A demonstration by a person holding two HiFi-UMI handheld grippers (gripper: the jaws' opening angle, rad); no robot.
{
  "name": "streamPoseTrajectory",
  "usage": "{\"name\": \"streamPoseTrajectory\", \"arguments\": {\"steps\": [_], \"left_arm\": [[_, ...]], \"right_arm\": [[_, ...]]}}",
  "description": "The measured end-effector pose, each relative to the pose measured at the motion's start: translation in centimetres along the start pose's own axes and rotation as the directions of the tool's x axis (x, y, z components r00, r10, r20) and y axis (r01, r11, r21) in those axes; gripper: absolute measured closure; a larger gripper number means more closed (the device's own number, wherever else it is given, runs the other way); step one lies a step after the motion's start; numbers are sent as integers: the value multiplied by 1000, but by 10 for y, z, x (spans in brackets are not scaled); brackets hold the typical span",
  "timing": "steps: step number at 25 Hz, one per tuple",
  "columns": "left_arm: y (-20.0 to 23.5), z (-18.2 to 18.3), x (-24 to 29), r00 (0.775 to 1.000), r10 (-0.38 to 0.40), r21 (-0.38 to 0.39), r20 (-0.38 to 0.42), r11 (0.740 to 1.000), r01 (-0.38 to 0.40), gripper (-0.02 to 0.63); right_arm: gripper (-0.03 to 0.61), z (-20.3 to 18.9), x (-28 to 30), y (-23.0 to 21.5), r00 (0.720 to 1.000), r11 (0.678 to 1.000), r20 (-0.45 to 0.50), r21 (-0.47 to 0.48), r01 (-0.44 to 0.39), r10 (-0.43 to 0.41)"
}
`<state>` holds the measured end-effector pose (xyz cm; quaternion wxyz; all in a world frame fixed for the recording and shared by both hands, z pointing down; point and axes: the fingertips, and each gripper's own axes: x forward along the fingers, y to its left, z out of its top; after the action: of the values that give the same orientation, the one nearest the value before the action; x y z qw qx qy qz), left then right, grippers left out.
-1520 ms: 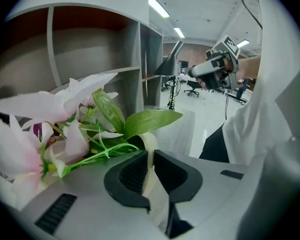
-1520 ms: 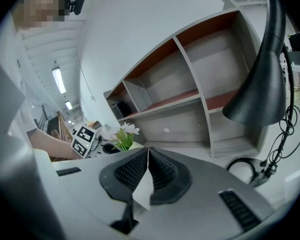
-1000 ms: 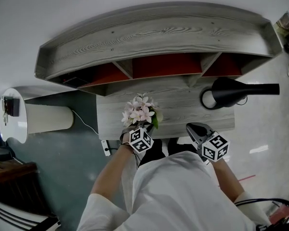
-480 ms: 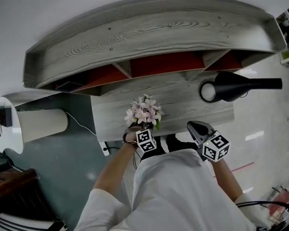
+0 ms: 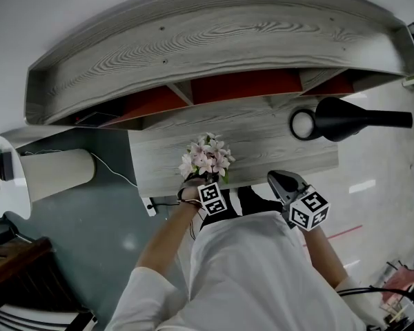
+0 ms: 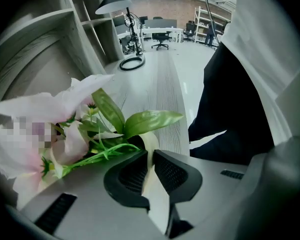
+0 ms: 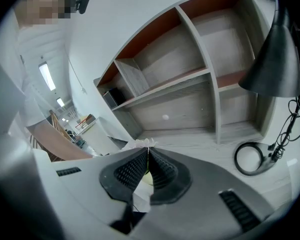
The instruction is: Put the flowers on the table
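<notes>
A bunch of pink flowers with green leaves is held over the front part of the grey wooden desk. My left gripper is shut on the bunch's pale stem, with the blossoms to the left of the jaws. I cannot tell whether the bunch touches the desk. My right gripper hovers at the desk's front edge to the right, and its jaws meet at the tips with nothing held. The white blossoms show just beyond them.
A grey shelf unit with red back panels stands along the far side of the desk. A black desk lamp and its round base are at the right. A white cylinder stands to the left, off the desk.
The head view has shifted slightly. My left gripper with the flowers has drifted a little to the right along the desk's front. The right gripper has barely moved.
</notes>
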<state>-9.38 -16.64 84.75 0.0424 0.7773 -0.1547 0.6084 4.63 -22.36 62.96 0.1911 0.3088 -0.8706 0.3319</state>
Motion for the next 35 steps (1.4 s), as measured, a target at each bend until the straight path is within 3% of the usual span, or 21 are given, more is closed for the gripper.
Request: {"name": "streamPoseTrajectory", "arguments": {"steps": [13, 16, 27, 35], "left_arm": [[-5, -3, 10, 1000, 18, 58, -12, 998, -17, 557], [-7, -3, 10, 1000, 25, 57, -11, 998, -25, 513], [4, 9, -10, 993, 120, -27, -1, 992, -120, 500], [17, 18, -47, 974, 228, -114, 8, 968, -225, 503]], "right_arm": [[558, -8, -1, -5, 1000, 1000, -14, 11, 5, -5], [558, -7, -3, -4, 1000, 1000, -12, 3, -5, 5], [558, -1, -26, -20, 999, 999, 12, -29, -37, 37], [558, -1, -33, -24, 996, 992, -2, -87, -91, 91]]}}
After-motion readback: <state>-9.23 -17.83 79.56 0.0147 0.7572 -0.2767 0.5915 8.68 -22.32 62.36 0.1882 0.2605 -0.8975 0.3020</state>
